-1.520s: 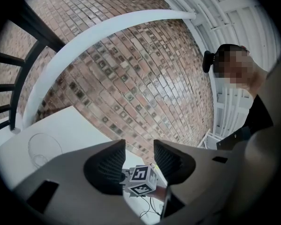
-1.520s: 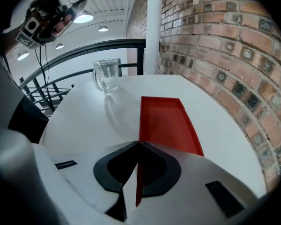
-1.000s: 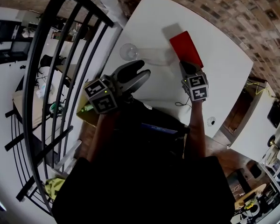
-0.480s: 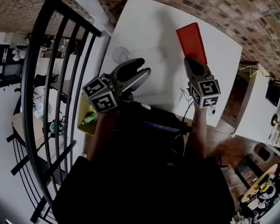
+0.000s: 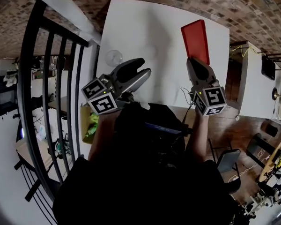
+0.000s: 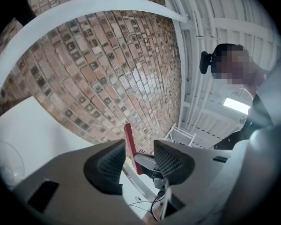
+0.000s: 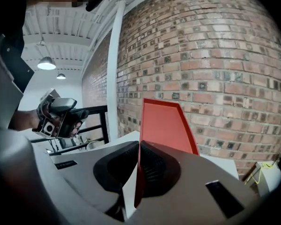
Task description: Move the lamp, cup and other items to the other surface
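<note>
Overhead, a white table (image 5: 145,27) stands against a brick wall (image 7: 210,55), and a second white surface (image 5: 253,88) lies to the table's right, apart from it. The right gripper view shows a white ceiling with two hanging lamps (image 7: 47,63) and a white column (image 7: 113,69) beside the brick.

By count there are one red tray (image 5: 195,39), one clear glass cup (image 5: 114,57) and two grippers. The right gripper (image 5: 195,62) is clamped on the near edge of the red tray. Its own view shows the pads pressed together on the thin rim, and the tray stands up steeply, clear of the table, with its open face turned toward the wall. The left gripper (image 5: 143,68) is held level over the table's near left part. Its jaws are well apart with nothing between them, and through the gap its view shows only the tray edge-on, farther off. The cup stands near the left edge of the table, just beyond the left gripper and well apart from the tray.

A black metal railing (image 5: 61,26) runs along the left, near the table's left edge. Below it sits a cardboard box (image 5: 88,121) with something green inside. A thin cable (image 5: 184,95) trails over the table's near edge beside the right gripper. The person's dark sleeves and body fill the lower part of the head view.
</note>
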`<action>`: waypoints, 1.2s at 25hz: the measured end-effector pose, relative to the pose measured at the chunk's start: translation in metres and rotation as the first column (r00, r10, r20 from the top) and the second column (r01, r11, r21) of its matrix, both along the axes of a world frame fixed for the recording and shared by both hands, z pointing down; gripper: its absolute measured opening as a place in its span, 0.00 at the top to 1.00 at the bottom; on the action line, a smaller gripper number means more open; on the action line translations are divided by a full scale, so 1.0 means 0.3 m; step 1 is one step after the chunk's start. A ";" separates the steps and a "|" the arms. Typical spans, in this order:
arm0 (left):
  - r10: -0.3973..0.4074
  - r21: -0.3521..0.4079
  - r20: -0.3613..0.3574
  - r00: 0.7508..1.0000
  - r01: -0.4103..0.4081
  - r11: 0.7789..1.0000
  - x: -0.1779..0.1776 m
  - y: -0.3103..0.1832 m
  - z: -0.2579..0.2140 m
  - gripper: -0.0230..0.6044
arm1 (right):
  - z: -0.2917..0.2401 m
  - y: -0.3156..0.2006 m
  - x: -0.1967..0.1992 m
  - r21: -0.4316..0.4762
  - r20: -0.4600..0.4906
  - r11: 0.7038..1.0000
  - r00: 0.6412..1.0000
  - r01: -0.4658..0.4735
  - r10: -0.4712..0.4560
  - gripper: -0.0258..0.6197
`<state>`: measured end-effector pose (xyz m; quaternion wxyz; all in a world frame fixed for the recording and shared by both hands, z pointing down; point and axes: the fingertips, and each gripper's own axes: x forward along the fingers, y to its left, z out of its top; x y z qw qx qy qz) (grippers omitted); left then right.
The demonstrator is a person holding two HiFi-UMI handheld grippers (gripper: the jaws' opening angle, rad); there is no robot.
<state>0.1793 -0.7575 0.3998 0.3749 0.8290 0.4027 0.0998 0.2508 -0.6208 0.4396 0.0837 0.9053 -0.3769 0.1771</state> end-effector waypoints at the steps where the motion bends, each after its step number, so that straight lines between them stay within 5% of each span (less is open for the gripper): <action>1: 0.015 -0.005 -0.003 1.000 -0.015 1.000 -0.008 0.000 0.002 0.64 | -0.013 0.004 -0.017 0.003 -0.009 1.000 1.000 -0.016 0.016 0.90; 16: 0.172 -0.038 -0.044 0.984 -0.174 0.984 -0.085 0.109 -0.017 0.64 | -0.128 0.144 -0.221 0.029 -0.070 0.984 0.981 -0.177 0.179 0.90; 30: 0.261 0.016 -0.062 0.963 -0.261 0.965 -0.258 0.495 -0.057 0.64 | -0.176 0.519 -0.473 0.104 -0.100 0.958 0.956 -0.267 0.277 0.90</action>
